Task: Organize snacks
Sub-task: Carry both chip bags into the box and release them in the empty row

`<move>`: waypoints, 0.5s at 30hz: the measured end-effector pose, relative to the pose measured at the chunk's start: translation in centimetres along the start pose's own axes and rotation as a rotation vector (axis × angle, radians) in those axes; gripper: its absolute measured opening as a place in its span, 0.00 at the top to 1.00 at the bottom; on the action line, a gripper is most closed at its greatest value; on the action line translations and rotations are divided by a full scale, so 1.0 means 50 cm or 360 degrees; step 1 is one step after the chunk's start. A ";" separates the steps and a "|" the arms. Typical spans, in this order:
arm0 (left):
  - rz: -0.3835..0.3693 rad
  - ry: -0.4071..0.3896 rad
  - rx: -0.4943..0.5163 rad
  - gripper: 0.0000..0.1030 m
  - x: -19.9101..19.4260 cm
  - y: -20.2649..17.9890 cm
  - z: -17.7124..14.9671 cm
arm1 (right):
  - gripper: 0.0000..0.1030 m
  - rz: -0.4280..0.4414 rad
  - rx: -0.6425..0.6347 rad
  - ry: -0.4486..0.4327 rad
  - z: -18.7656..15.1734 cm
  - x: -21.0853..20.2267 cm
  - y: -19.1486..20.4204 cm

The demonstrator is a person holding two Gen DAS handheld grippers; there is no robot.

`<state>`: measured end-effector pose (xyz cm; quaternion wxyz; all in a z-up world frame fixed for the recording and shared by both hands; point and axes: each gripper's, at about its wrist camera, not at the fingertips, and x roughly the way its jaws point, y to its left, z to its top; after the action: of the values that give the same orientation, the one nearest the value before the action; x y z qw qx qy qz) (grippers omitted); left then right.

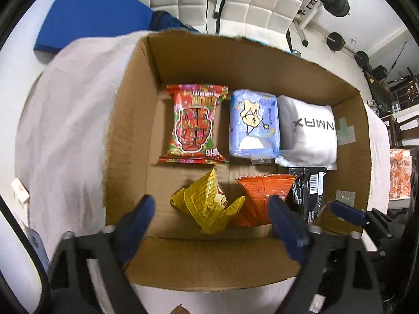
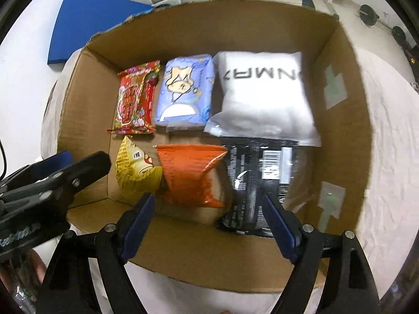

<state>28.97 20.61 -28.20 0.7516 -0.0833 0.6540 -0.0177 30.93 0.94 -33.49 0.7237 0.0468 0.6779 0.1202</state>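
An open cardboard box [image 1: 131, 120] [image 2: 340, 120] holds several snack packs. In the back row lie a red pack [image 1: 195, 123] [image 2: 136, 96], a light blue pack [image 1: 254, 124] [image 2: 184, 90] and a white pack [image 1: 307, 133] [image 2: 264, 96]. In front lie a crumpled yellow pack [image 1: 207, 204] [image 2: 136, 167], an orange pack [image 1: 259, 196] [image 2: 188, 172] and a black pack [image 1: 309, 193] [image 2: 262, 180]. My left gripper [image 1: 212, 209] hovers open over the yellow and orange packs, holding nothing. My right gripper [image 2: 207, 206] hangs open above the orange and black packs, also holding nothing.
The box sits on a white cloth [image 1: 65, 120] [image 2: 387, 136]. A blue mat [image 1: 89, 7] [image 2: 86, 23] lies on the floor behind, with white padded chairs [image 1: 251, 2] and barbell weights [image 1: 337, 41] farther back. The left gripper's body [image 2: 52, 183] shows at the right view's left edge.
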 end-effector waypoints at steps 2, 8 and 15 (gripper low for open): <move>0.0033 -0.0024 0.0010 0.04 -0.015 -0.004 -0.002 | 0.08 -0.0028 0.0007 -0.0035 -0.003 -0.022 -0.008; 0.0093 -0.0099 0.0037 0.03 -0.030 -0.032 0.000 | 0.00 -0.0119 0.0025 -0.0128 -0.006 -0.101 -0.011; 0.0123 -0.0161 0.0056 0.02 -0.059 -0.047 0.001 | 0.00 -0.0165 0.0025 -0.0188 -0.018 -0.143 -0.003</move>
<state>28.79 18.71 -24.95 0.7851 -0.0455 0.6177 0.0040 29.70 -0.99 -26.66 0.7673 0.0242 0.6365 0.0744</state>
